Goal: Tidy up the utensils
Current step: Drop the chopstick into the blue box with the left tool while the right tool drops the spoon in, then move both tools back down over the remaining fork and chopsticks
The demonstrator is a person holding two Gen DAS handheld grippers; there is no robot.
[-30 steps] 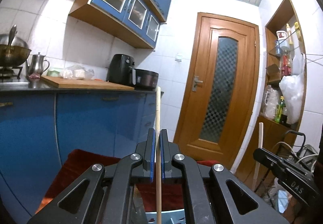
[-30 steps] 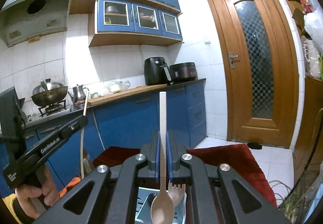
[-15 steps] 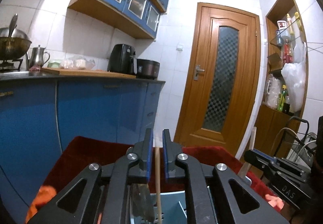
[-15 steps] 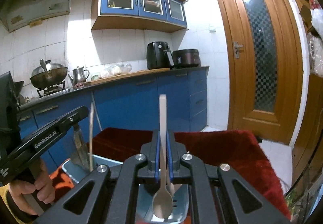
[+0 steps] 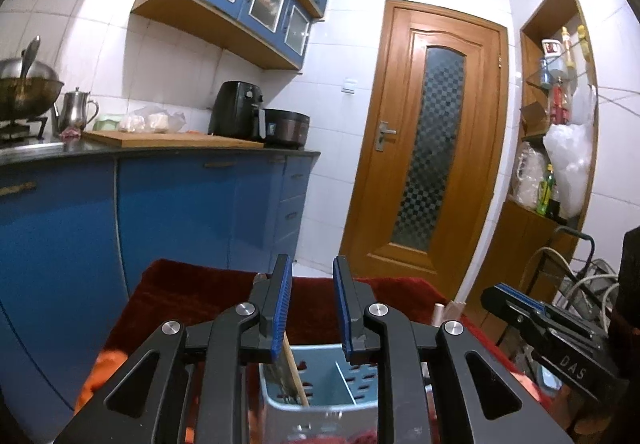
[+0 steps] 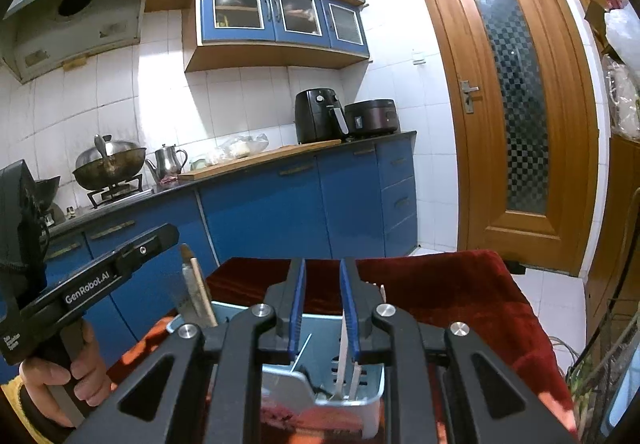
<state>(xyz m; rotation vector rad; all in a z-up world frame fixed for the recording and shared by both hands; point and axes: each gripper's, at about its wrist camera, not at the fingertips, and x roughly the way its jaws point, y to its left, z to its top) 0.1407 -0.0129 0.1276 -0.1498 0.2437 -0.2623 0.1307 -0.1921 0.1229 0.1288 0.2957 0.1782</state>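
Both tools [image 5: 309, 304] newly open, utensils released.

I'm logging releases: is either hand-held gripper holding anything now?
No. The left hand-held gripper and right hand-held gripper have just opened; utensils stand in the caddy.

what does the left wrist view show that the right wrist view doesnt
Only the left wrist view: the wooden shelf niche with bottles and bags, and a wooden stick leaning in the blue caddy.
Only the right wrist view: the range hood, the hand holding the left gripper, and pale handles standing in the caddy.
Both: the caddy on red cloth, the door, and the right gripper, jaws just opened.
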